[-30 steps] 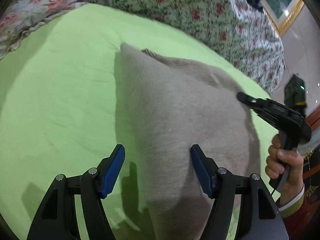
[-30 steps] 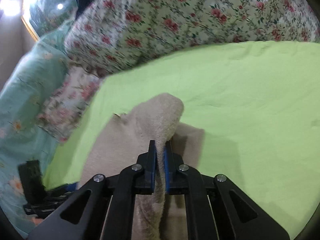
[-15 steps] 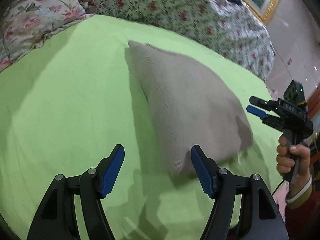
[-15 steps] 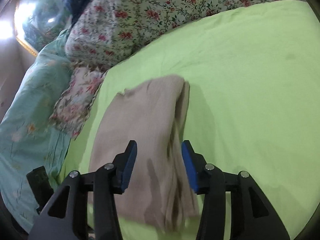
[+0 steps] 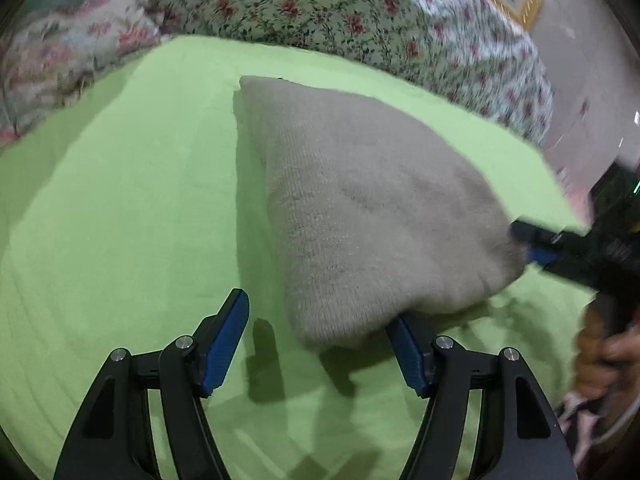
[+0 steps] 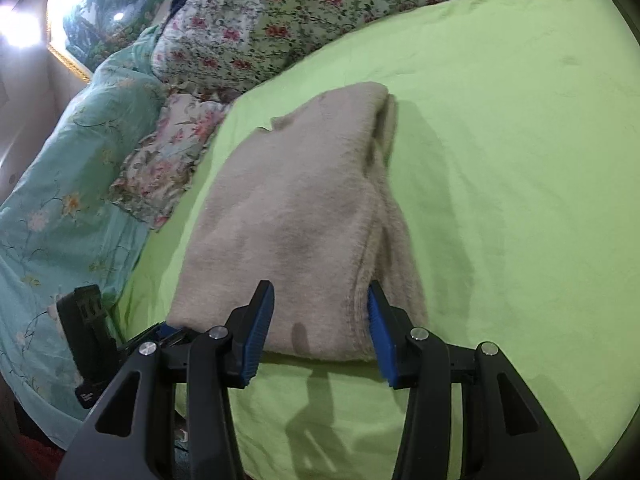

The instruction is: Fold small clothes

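A beige knitted garment [image 5: 360, 208], folded into a thick pad, lies on the green bed sheet [image 5: 120, 220]. My left gripper [image 5: 320, 340] is open, its fingers astride the garment's near corner, the right finger tucked under the cloth edge. In the right wrist view the garment [image 6: 296, 216] lies folded with layered edges on its right side. My right gripper [image 6: 318, 332] is open, its fingers at the garment's near edge. The right gripper also shows in the left wrist view [image 5: 536, 244] at the garment's right corner, held by a hand.
Floral quilts [image 5: 340, 12] are piled along the far side of the bed. A teal floral cover [image 6: 68, 184] and a small floral pillow [image 6: 168, 160] lie to the left. The sheet [image 6: 520, 160] stretches right of the garment. The left gripper's body [image 6: 88, 332] shows at lower left.
The right gripper let go of the garment's folded edge and opened; the garment dropped flat on the sheet. Both grippers have since moved back in to its near corners.
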